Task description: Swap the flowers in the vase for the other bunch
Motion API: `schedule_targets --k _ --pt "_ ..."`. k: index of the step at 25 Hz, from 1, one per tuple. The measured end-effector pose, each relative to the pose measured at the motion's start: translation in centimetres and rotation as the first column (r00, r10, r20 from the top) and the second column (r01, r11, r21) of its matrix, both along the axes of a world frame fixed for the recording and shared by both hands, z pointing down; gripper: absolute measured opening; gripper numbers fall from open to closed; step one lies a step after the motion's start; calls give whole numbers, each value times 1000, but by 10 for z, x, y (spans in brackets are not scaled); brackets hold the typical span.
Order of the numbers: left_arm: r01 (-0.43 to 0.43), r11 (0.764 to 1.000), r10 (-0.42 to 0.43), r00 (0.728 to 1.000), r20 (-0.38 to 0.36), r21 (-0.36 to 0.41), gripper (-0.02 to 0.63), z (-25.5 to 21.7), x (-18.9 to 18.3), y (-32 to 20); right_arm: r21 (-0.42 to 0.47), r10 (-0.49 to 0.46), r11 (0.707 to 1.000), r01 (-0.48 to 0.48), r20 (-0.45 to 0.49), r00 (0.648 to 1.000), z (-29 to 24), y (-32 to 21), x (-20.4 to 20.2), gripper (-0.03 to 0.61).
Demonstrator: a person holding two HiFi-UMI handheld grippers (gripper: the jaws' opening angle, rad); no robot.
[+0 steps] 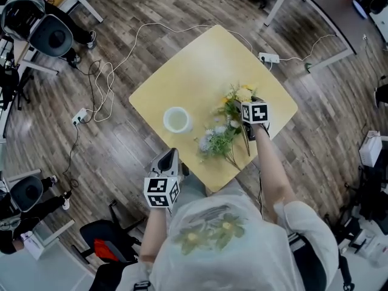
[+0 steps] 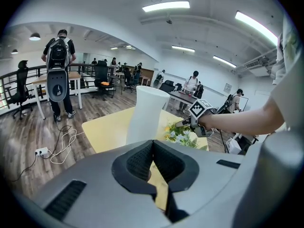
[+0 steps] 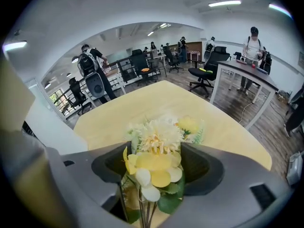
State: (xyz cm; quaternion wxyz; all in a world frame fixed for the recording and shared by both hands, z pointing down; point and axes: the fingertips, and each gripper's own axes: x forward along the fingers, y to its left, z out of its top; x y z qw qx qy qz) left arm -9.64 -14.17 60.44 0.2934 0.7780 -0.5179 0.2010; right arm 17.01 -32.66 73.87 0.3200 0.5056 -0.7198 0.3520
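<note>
your right claw [image 3: 152, 148] hangs wide open with the yellow flowers [image 1: 237, 96] between its jaws, not pinched; their stems run toward 6 o'clock on the surface [image 1: 194, 71]. the empty vase [image 1: 176, 119] stands at that claw's 9 o'clock, and your shut left claw [image 1: 168, 157] sits nearer it, at the vase's 6.

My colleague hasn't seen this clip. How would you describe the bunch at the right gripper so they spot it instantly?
On the square yellow table, two bunches lie beside the white vase. It is the farther bunch, between the right gripper's open jaws. Its yellow and cream blooms set it apart from the pale bluish bunch nearer the person.
</note>
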Motion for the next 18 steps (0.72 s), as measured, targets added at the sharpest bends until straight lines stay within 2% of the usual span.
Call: schedule_targets --k 9,15,18 --pt "15 1000 -15 1000 5 -7 18 4 -4 0 -54 25 998 -27 -26 999 26 -6 4 285" --pt "12 1000 -12 1000 3 -11 18 7 -4 2 -52 22 998 -24 -40 999 31 -5 4 280" --pt "7 1000 -7 1000 -1 -12 18 7 -3 1 -33 31 999 -32 -40 999 30 -6 7 198"
